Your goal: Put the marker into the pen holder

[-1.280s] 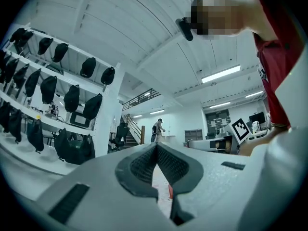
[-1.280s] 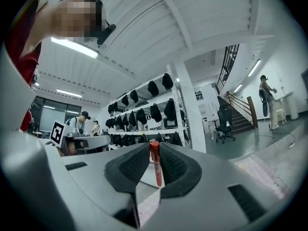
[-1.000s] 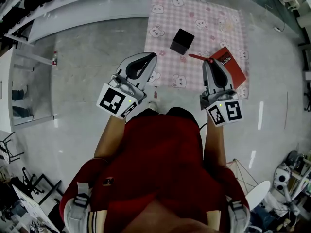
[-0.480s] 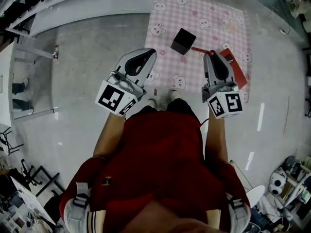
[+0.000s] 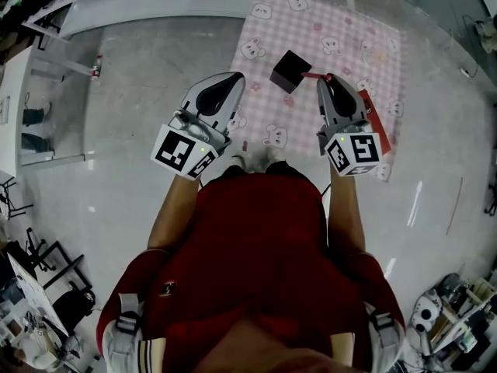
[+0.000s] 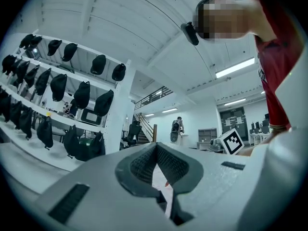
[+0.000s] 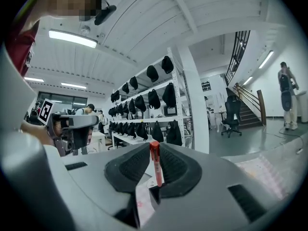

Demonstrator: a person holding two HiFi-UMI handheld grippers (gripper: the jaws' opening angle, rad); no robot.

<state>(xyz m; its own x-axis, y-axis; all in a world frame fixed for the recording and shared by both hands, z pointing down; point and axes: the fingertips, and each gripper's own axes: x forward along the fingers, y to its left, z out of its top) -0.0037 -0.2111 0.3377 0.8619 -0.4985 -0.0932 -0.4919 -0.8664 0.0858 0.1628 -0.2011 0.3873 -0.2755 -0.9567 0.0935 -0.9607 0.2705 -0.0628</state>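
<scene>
A black square pen holder (image 5: 290,71) stands on the pink checked mat (image 5: 342,33) with bear prints. My right gripper (image 5: 326,78) hangs just right of it, shut on a red marker (image 5: 311,75). The marker sticks out to the left, and its end reaches the holder's upper right edge. In the right gripper view the marker (image 7: 155,162) stands upright between the dark pads (image 7: 130,170) of the right gripper (image 7: 155,146). My left gripper (image 5: 233,78) hovers over the mat's left edge, left of the holder. In the left gripper view the left gripper (image 6: 156,146) holds nothing and its tips meet.
A red booklet (image 5: 368,104) lies on the mat, partly under my right gripper. The person's feet (image 5: 252,160) stand at the mat's near edge. A long white ledge (image 5: 140,10) runs along the back left. Grey floor surrounds the mat.
My right gripper has carried the marker left, from above the red booklet to the pen holder's side. The left gripper has kept its place beside the mat.
</scene>
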